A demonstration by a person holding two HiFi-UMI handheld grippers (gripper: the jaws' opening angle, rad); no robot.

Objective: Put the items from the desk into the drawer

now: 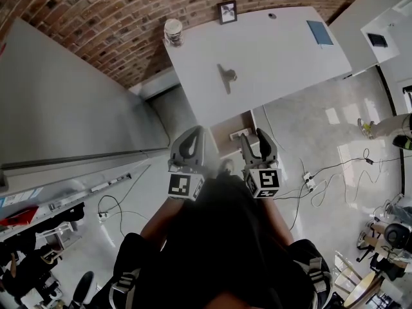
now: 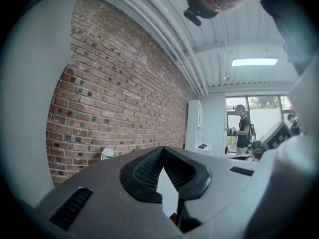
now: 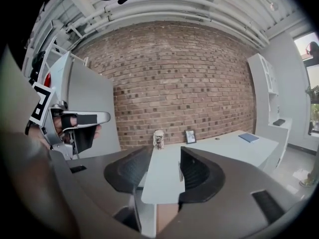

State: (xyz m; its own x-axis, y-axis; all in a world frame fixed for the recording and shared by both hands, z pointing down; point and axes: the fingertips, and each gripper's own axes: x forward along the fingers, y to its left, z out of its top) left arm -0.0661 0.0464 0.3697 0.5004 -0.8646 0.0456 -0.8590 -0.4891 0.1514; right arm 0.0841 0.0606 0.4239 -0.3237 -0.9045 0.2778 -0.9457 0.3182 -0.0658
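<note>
The white desk stands ahead of me against the brick wall. On it are a pale patterned cup, a small picture frame, a blue notebook and a small grey object. Under the desk's near edge a brownish drawer seems to be open. My left gripper is held in the air short of the desk, shut and empty. My right gripper hangs beside it, open and empty. Between the right jaws I see the desk, cup, frame and notebook.
A tall grey cabinet stands to the left of the desk. Cables and a power strip lie on the floor at the right. Another person stands far off by a window, beside a white shelf unit.
</note>
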